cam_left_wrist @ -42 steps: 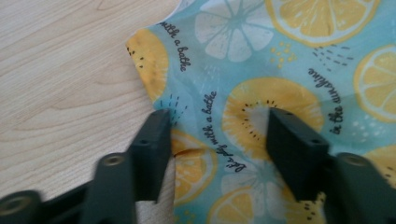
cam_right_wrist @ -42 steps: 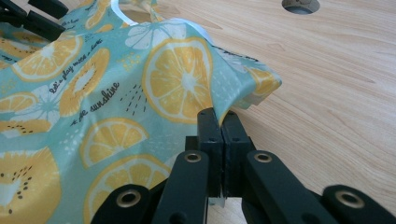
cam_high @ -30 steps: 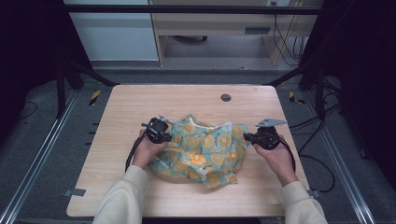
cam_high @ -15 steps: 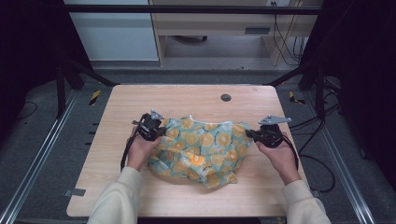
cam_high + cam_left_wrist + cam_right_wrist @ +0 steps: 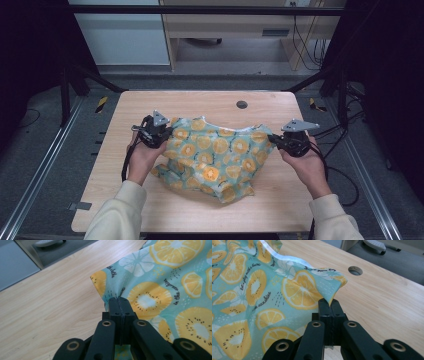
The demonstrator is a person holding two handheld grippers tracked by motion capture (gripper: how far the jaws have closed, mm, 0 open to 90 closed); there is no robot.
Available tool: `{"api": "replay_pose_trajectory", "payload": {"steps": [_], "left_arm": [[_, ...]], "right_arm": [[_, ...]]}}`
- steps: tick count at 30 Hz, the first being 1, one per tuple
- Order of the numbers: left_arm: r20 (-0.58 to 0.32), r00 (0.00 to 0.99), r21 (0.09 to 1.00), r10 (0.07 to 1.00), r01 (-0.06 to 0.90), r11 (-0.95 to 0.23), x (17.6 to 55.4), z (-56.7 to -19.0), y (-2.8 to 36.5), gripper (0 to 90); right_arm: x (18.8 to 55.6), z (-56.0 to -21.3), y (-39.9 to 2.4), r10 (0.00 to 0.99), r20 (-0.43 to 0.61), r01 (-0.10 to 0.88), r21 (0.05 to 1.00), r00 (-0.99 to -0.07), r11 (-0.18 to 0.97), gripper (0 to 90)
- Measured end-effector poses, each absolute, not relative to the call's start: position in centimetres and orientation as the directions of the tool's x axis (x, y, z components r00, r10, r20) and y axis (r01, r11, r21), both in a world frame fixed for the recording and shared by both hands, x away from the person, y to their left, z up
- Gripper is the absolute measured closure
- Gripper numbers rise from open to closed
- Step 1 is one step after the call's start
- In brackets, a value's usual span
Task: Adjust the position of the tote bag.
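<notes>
Wooden table carried a lemon-print cloth at its centre, far edge stretched, near part rumpled. Left gripper was clenched on the cloth's left corner; right gripper was clenched on the right corner. Judged status: spreading partly done; flattening the near portion remained. Cable hole lay beyond.

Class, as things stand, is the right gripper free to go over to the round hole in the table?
Probably not yet: the right gripper is shut on the cloth; bare table lies between it and the hole.
</notes>
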State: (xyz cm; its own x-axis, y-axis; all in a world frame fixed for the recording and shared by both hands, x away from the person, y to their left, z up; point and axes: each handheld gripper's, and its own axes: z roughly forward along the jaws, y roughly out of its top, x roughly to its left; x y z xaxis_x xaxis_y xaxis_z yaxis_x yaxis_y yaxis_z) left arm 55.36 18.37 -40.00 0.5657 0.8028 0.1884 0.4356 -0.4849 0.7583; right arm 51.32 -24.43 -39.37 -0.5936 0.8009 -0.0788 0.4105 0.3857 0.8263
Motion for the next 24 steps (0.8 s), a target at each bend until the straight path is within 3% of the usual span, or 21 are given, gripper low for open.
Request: {"api": "replay_pose_trajectory", "payload": {"steps": [7, 14, 24], "left_arm": [[0.214, 0.559, 0.788, 0.801, 0.386, -0.480, 54.1, -38.8, 18.6, 90.0], [0.251, 0.552, 0.827, 0.795, 0.305, -0.473, 50.9, -38.2, 19.5, 90.0], [0.254, 0.551, 0.847, 0.795, 0.270, -0.458, 47.9, -38.9, 21.0, 90.0]], "right_arm": [[50.1, -38.2, -24.6, 0.792, -0.109, 0.367, 0.843, -0.600, 0.394, 90.0], [46.5, -37.2, -24.4, 0.763, -0.156, 0.280, 0.869, -0.627, 0.408, 90.0], [43.4, -37.4, -23.6, 0.732, -0.178, 0.227, 0.880, -0.657, 0.418, 90.0]]}}
